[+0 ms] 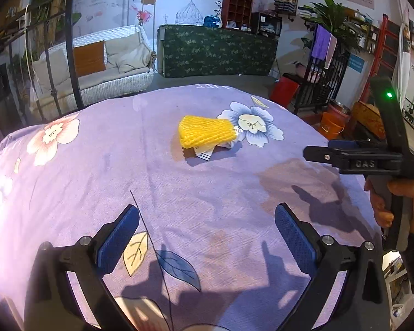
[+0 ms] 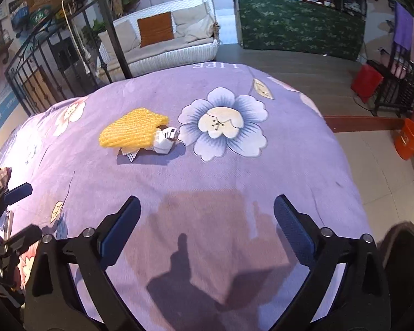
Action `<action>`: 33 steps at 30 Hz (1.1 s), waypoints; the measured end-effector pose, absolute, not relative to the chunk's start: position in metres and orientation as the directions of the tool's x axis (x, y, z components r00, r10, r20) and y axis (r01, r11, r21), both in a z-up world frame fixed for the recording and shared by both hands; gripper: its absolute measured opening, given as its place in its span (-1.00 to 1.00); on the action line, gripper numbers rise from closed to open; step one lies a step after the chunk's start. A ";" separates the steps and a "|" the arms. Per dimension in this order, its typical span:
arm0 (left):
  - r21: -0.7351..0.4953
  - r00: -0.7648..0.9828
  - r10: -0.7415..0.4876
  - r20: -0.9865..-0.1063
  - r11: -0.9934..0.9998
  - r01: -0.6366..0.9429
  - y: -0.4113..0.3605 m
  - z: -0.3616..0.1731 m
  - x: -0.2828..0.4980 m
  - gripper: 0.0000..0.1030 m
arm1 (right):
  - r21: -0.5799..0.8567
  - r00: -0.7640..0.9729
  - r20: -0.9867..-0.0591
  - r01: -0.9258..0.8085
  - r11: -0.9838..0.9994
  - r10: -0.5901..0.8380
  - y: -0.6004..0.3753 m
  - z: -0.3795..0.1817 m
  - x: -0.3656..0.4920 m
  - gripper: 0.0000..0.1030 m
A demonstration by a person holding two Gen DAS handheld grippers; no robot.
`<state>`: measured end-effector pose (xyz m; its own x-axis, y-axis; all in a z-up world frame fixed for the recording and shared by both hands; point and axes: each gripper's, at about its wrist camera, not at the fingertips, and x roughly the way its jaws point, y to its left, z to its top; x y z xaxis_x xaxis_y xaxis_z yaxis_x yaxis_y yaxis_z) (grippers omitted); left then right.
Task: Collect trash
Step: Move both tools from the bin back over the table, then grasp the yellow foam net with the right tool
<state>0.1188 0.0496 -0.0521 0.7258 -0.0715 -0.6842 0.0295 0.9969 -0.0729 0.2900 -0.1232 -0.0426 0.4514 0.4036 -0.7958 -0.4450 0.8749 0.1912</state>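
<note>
A yellow foam net sleeve (image 1: 205,131) (image 2: 133,130) lies on the purple flowered cloth, partly covering a crumpled white paper (image 1: 207,153) (image 2: 164,142). My left gripper (image 1: 207,237) hovers open over the near part of the cloth, well short of the trash, with nothing between its blue pads. My right gripper (image 2: 207,234) is also open and empty, above the cloth and nearer than the trash. In the left wrist view the right gripper (image 1: 345,154) shows from the side at the right edge, with a hand (image 1: 400,201) on its handle. The left gripper (image 2: 11,215) shows at the left edge of the right wrist view.
The purple cloth (image 1: 96,171) (image 2: 276,171) covers a round table. Beyond it stand a white wicker sofa (image 1: 110,63), a green-covered counter (image 1: 218,51), a black iron railing (image 2: 41,63), a red bin (image 2: 365,81) and an orange bucket (image 2: 408,140) on the floor at the right.
</note>
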 end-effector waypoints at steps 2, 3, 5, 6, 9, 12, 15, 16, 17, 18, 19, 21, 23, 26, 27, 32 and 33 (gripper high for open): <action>-0.061 0.721 -0.062 -0.690 0.998 0.027 0.051 -0.054 0.123 0.88 | 0.240 0.409 -0.799 -0.458 0.856 0.442 -0.111 -0.044 0.304 0.71; -0.058 0.718 -0.058 -0.694 0.998 0.025 0.053 -0.055 0.126 0.88 | 0.268 0.391 -0.795 -0.460 0.846 0.464 -0.106 -0.044 0.309 0.64; -0.060 0.713 -0.056 -0.699 0.998 0.019 0.055 -0.057 0.129 0.88 | 0.300 0.374 -0.778 -0.485 0.821 0.505 -0.090 -0.041 0.317 0.62; -0.067 0.711 -0.056 -0.701 0.998 0.013 0.058 -0.058 0.130 0.88 | 0.289 0.377 -0.771 -0.513 0.808 0.514 -0.079 -0.039 0.317 0.62; -0.098 0.700 -0.068 -0.711 0.995 -0.002 0.064 -0.062 0.131 0.88 | 0.240 0.363 -0.768 -0.600 0.763 0.527 -0.049 -0.037 0.313 0.62; -0.119 0.687 -0.077 -0.722 0.993 -0.014 0.069 -0.066 0.131 0.88 | 0.117 0.389 -0.791 -0.661 0.741 0.472 -0.012 -0.043 0.308 0.62; -0.126 0.679 -0.074 -0.730 0.992 -0.027 0.072 -0.069 0.130 0.88 | 0.013 0.444 -0.778 -0.695 0.719 0.444 0.013 -0.042 0.304 0.62; -0.130 0.677 -0.074 -0.732 0.991 -0.032 0.074 -0.070 0.129 0.88 | -0.013 0.457 -0.775 -0.702 0.712 0.437 0.018 -0.042 0.304 0.62; -0.134 0.675 -0.076 -0.734 0.990 -0.035 0.074 -0.071 0.129 0.88 | -0.044 0.469 -0.776 -0.707 0.706 0.422 0.025 -0.043 0.304 0.62; -0.141 0.672 -0.078 -0.737 0.989 -0.039 0.075 -0.072 0.129 0.88 | -0.069 0.477 -0.780 -0.709 0.702 0.405 0.031 -0.046 0.306 0.62; -0.147 0.670 -0.081 -0.738 0.988 -0.042 0.075 -0.072 0.130 0.88 | -0.095 0.484 -0.789 -0.705 0.703 0.379 0.037 -0.052 0.308 0.61; -0.160 0.668 -0.094 -0.738 0.986 -0.038 0.074 -0.072 0.130 0.88 | -0.103 0.480 -0.801 -0.699 0.707 0.358 0.039 -0.058 0.313 -0.03; -0.159 0.669 -0.099 -0.737 0.987 -0.030 0.071 -0.072 0.131 0.88 | -0.084 0.484 -0.798 -0.680 0.729 0.360 0.034 -0.059 0.319 -0.64; -0.153 0.669 -0.098 -0.736 0.988 -0.024 0.069 -0.073 0.131 0.88 | 0.023 0.460 -0.788 -0.642 0.766 0.410 0.018 -0.049 0.326 -0.78; -0.156 0.668 -0.101 -0.737 0.987 -0.023 0.069 -0.073 0.131 0.88 | 0.023 0.474 -0.780 -0.630 0.776 0.409 0.012 -0.044 0.326 -0.91; -0.169 0.666 -0.115 -0.737 0.986 -0.017 0.070 -0.075 0.135 0.88 | 0.053 0.510 -0.743 -0.601 0.797 0.433 -0.010 -0.026 0.318 -0.98; -0.170 0.668 -0.117 -0.735 0.985 -0.015 0.069 -0.074 0.136 0.88 | 0.059 0.515 -0.736 -0.598 0.799 0.439 -0.016 -0.022 0.315 -0.98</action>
<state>0.1358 0.0693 -0.0739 0.6679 -0.1170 -0.7350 -0.0148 0.9853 -0.1703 0.3152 -0.0158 -0.0222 0.5149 0.4393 -0.7361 -0.5979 0.7994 0.0589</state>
